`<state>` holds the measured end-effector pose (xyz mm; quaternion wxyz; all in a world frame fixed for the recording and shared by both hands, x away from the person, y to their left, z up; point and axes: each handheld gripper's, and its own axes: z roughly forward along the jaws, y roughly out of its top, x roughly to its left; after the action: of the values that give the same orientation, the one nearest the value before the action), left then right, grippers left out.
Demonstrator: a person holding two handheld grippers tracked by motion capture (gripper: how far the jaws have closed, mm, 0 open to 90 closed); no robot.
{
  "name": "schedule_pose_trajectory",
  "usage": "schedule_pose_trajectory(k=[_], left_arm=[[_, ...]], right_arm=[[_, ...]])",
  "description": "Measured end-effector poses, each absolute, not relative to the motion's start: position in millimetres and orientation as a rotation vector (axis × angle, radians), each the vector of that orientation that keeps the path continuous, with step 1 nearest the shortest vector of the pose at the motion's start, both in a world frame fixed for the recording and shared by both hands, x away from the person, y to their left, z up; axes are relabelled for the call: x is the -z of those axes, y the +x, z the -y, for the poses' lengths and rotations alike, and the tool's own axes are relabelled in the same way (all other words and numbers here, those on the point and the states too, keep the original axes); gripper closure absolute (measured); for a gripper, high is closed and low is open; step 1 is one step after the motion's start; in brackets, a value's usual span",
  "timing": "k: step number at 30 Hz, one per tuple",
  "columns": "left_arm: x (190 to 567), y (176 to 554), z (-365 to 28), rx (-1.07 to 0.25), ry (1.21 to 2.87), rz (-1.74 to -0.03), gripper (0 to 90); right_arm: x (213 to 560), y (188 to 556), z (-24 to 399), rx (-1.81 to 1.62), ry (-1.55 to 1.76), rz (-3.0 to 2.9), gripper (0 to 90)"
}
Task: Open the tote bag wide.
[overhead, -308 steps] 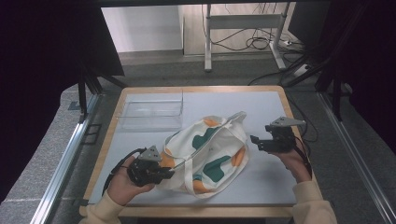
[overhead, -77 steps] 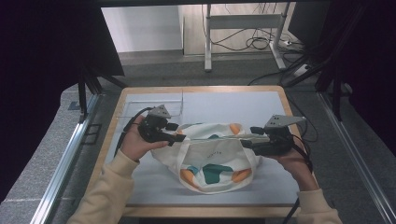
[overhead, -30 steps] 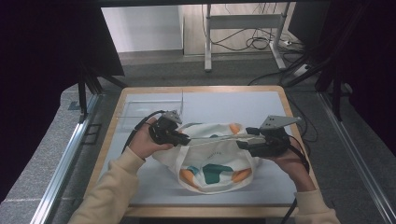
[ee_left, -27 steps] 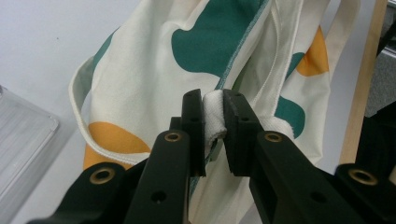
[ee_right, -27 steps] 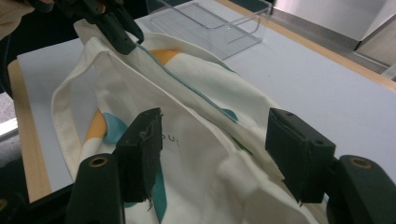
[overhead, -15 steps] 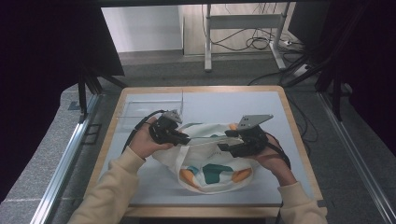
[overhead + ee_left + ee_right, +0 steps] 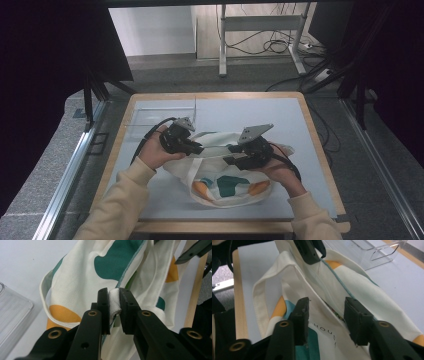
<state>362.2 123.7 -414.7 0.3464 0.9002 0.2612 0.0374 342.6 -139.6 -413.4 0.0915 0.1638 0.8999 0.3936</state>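
Tote bag: I see it lying at the centre of the tabletop, cream cloth with green and orange patches, its mouth turned to twelve o'clock and its printed end toward me at six.
Left gripper: I have it at the bag's ten o'clock corner; in the left gripper view its fingers are clenched on a bunched fold of the bag's rim.
Right gripper: I have it at the bag's two o'clock side; its fingers have just been closing, with the bag's cloth edge between them, but a gap shows on both sides, so they are not yet pressing it.
Strap: it loops out flat at nine o'clock in the right gripper view.
Clear box: it stands at eleven o'clock on the tabletop, beyond the bag.
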Motion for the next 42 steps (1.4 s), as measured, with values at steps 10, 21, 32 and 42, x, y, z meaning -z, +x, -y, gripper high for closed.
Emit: schedule_pose_trajectory(k=[10, 21, 32, 42], left_arm=[[415, 363, -122, -0.099, 2.336, -0.682, 79.9], [415, 363, -122, -0.103, 2.335, -0.686, 79.9], [416, 365, -122, -0.103, 2.332, -0.697, 79.9], [415, 365, -122, -0.109, 2.329, -0.706, 80.0]], right_arm=[[420, 344, 141, -1.118, 0.471, -2.702, 73.5], [425, 344, 144, -1.126, 0.459, -2.736, 81.4], [430, 342, 147, -1.144, 0.477, -2.766, 83.3], [431, 341, 148, -1.147, 0.485, -2.774, 84.5]])
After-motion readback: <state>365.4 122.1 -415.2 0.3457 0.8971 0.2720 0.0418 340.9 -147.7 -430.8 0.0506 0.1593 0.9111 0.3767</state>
